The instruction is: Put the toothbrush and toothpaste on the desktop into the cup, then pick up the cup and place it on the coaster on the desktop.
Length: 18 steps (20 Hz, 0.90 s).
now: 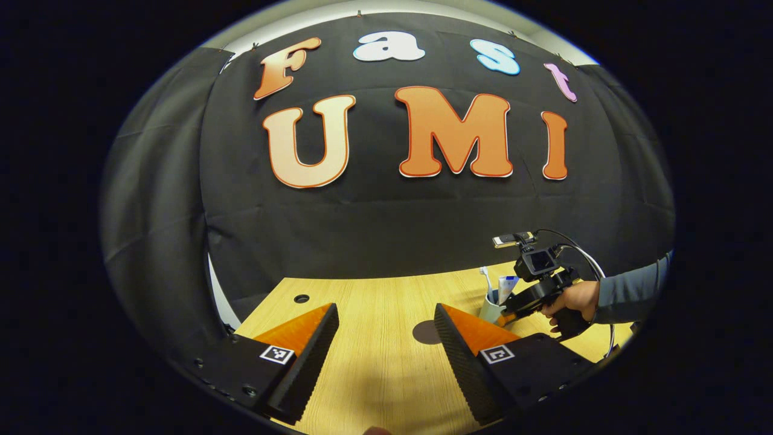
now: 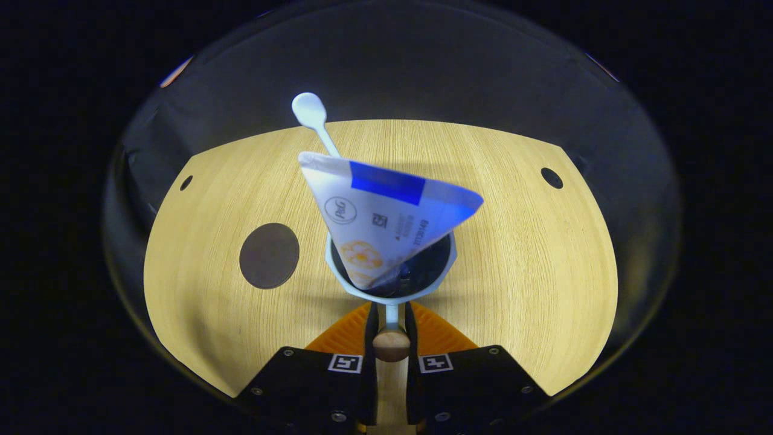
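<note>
Right gripper (image 2: 391,317) jaws clamp cup (image 2: 389,290) handle.

The pale cup (image 2: 391,284) stands upright on the wooden desktop (image 2: 519,254) — in it the white and blue toothpaste (image 2: 386,223) tube, wide crimped end up and leaning, and the white toothbrush (image 2: 314,118), sticking out behind it. The round dark coaster (image 2: 269,255) lies flat near the cup — bare, apart from it.

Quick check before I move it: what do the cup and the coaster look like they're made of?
Cup: probably glazed ceramic or hard plastic, going by its smooth pale rim. Coaster: a thin, matte, dark disc lying flat on the desk, perhaps felt, rubber or leather; the look leaves it open.
</note>
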Tool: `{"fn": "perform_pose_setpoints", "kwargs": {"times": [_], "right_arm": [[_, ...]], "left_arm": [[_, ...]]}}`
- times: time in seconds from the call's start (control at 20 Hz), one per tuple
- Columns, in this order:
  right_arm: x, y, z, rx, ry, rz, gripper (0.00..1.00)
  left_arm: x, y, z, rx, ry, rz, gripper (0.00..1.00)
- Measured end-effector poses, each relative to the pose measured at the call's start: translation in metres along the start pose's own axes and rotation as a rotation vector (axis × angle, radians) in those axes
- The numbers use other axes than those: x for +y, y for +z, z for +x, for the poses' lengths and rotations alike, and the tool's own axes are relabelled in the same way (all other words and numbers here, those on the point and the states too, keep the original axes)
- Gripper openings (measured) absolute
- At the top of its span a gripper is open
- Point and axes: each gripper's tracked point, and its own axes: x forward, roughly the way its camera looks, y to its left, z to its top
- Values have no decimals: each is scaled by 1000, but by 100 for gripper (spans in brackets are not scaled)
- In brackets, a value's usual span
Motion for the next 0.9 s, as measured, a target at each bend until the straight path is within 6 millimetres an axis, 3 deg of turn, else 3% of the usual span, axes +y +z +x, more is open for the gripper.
{"fn": "perform_pose_setpoints", "kwargs": {"times": [0.9], "right_arm": [[17, 15, -1, -34, 120, -138, 17]], "left_arm": [[43, -22, -6, 40, 46, -64, 96]]}}
